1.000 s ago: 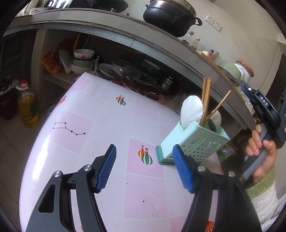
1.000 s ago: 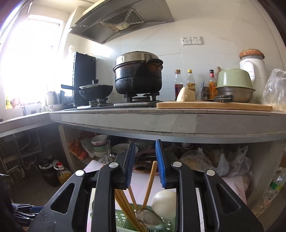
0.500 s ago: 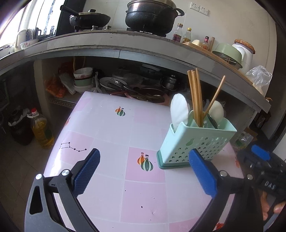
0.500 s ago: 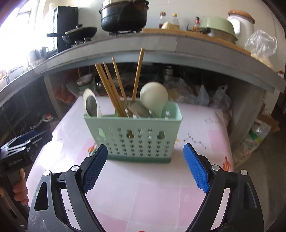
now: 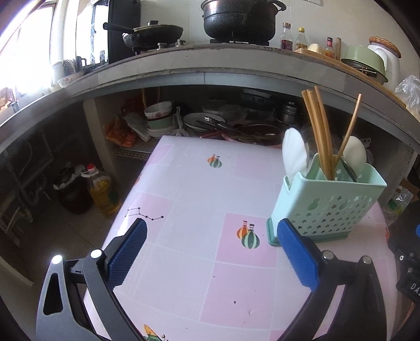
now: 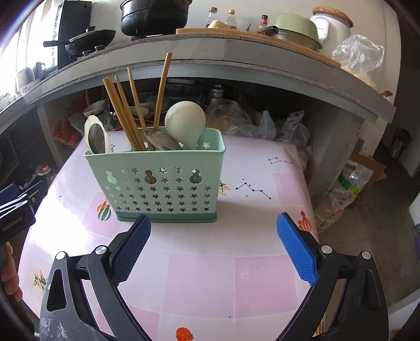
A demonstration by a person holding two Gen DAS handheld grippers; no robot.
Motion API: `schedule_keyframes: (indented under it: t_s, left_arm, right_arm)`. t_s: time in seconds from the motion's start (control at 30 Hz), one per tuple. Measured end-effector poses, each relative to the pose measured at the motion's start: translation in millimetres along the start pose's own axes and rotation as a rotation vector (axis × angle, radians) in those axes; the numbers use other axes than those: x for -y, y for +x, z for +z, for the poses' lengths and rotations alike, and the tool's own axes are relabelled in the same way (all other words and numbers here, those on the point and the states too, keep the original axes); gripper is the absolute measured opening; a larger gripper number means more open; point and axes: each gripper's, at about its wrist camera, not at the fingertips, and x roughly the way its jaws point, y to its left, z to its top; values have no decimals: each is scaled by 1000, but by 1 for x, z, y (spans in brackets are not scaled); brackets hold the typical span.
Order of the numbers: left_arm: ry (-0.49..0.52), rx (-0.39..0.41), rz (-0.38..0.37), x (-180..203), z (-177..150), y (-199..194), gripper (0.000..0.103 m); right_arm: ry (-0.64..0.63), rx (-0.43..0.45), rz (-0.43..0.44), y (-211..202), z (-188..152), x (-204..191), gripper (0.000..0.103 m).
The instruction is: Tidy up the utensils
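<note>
My right gripper (image 6: 212,223) stands spread wide, its jaws having just been opening, and nothing sits between the blue pads (image 6: 295,251); it angles down toward the pink tablecloth (image 6: 202,283), with the mint utensil caddy (image 6: 157,181) just beyond the left pad's tip, not touched. My left gripper (image 5: 210,230) is likewise spread as far as it goes, empty, tilted down over the same cloth, its jaws also freshly opened; in its view the caddy stands upright on its darker green base just past the right pad (image 5: 296,257), apart from it. From the right wrist view I see the left-hand tool's black body (image 6: 13,212) at the far left edge and a bit of the person's hand (image 6: 10,278) below it, gripping the handle. In the caddy the utensils stand up: a bundle of wooden chopsticks (image 6: 126,110) leaning left, one single stick (image 6: 161,89) leaning right, a metal spoon (image 6: 160,140) lying across the rim, a pale round ladle (image 6: 186,122) at the right end, and a white spoon with a steel one nested in it (image 6: 95,136) at the left compartment. Behind the table runs a grey concrete counter (image 5: 215,70) with a black pot (image 5: 239,18) and a frying pan (image 5: 152,32) on the burners, and a bottle of yellow oil (image 5: 102,191) on the floor beside it.
</note>
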Motion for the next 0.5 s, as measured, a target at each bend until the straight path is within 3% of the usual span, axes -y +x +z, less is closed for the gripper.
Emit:
schedule_keyframes:
  t_s: [0.17, 0.5]
  left_arm:
    - [21, 22, 54, -2, 7, -6, 97]
    - [-10, 0, 56, -5, 8, -6, 97]
  right_arm:
    - [20, 2, -16, -1, 1, 7, 93]
    - [20, 4, -14, -2, 3, 7, 93]
